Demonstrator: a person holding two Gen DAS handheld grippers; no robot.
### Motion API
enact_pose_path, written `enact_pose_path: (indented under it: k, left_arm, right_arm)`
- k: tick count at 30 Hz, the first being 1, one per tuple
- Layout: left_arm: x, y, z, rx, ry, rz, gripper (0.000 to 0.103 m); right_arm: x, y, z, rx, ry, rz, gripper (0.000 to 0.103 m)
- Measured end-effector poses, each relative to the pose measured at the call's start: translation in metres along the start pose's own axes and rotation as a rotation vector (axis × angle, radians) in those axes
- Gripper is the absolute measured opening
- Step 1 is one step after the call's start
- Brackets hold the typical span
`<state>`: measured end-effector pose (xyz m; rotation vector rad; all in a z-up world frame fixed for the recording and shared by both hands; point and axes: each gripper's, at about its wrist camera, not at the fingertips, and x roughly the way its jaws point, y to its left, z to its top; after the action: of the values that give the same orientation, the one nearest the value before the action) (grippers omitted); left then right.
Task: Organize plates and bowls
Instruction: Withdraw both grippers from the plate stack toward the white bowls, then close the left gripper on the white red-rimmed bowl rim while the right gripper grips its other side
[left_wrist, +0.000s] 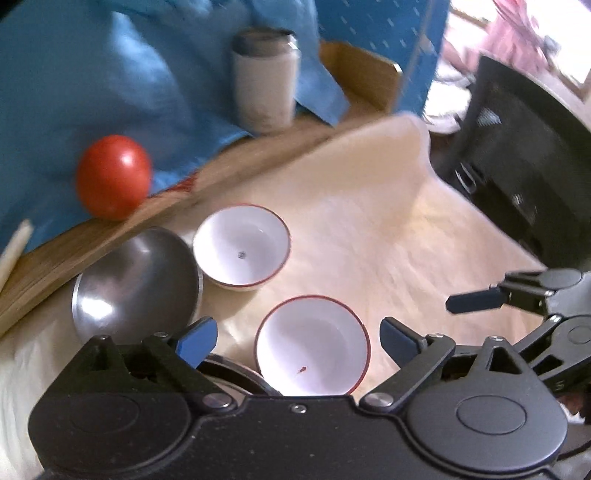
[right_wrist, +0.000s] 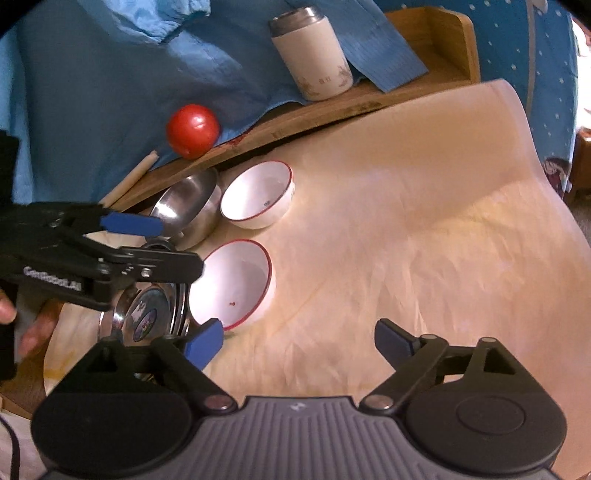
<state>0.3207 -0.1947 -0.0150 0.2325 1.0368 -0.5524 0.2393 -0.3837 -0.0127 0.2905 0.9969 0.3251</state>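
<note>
Both your grippers are spread wide with nothing between the pads right now, so you're free to pick either one for the next grab. The left gripper (left_wrist: 297, 341) is sitting right over the near white bowl (left_wrist: 312, 345) with the red rim, which lies just beside a stack of steel plates (right_wrist: 147, 314) (the top one has a little printed picture on it). The right gripper (right_wrist: 297, 341) hangs over bare cream table cover (right_wrist: 424, 221), well off to the side of the dishes.

The far white bowl (right_wrist: 258, 195) sits touching or nearly touching the tilted steel bowl (right_wrist: 188, 206), which leans against the wooden tray edge (right_wrist: 295, 122).

My take: you're lined up on the near bowl, so go for its rim. Drop one finger inside and one outside the wall rather than trying to span the whole bowl, and close gently since glazed ceramic will probably slip. Then nest it into the far white one. Watch the plates on the left-hand pad (left_wrist: 195, 341) side, that pad looks close to them.
</note>
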Motion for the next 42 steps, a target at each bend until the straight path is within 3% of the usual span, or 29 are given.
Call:
enact_pose_path:
  k: [10, 15, 19, 25, 28, 32, 34, 42]
  left_arm:
    - [0.033, 0.011, 0.009, 0.064, 0.117, -0.100, 0.099]
    - [0.043, 0.016, 0.012, 0.099, 0.154, -0.104, 0.099]
    - [0.049, 0.022, 0.012, 0.111, 0.192, -0.067, 0.099]
    - [0.054, 0.029, 0.010, 0.098, 0.226, -0.102, 0.097]
    - [0.054, 0.032, 0.009, 0.096, 0.228, -0.095, 0.088]
    - [0.057, 0.037, 0.011, 0.067, 0.240, -0.110, 0.061]
    - [0.058, 0.039, 0.011, 0.056, 0.238, -0.106, 0.052]
    - [0.058, 0.038, 0.007, 0.036, 0.240, -0.160, 0.029]
  right_arm:
    - [0.005, 0.002, -0.008, 0.071, -0.013, -0.008, 0.100]
    - [0.014, 0.008, -0.008, 0.093, -0.008, -0.004, 0.102]
    - [0.023, 0.014, -0.008, 0.120, -0.005, -0.016, 0.102]
    - [0.039, 0.026, -0.005, 0.148, 0.011, -0.060, 0.099]
    - [0.044, 0.030, -0.005, 0.155, 0.015, -0.089, 0.090]
    - [0.048, 0.033, -0.004, 0.166, 0.008, -0.122, 0.082]
    - [0.050, 0.034, -0.003, 0.165, 0.007, -0.128, 0.074]
    - [0.054, 0.035, -0.001, 0.176, 0.016, -0.095, 0.039]
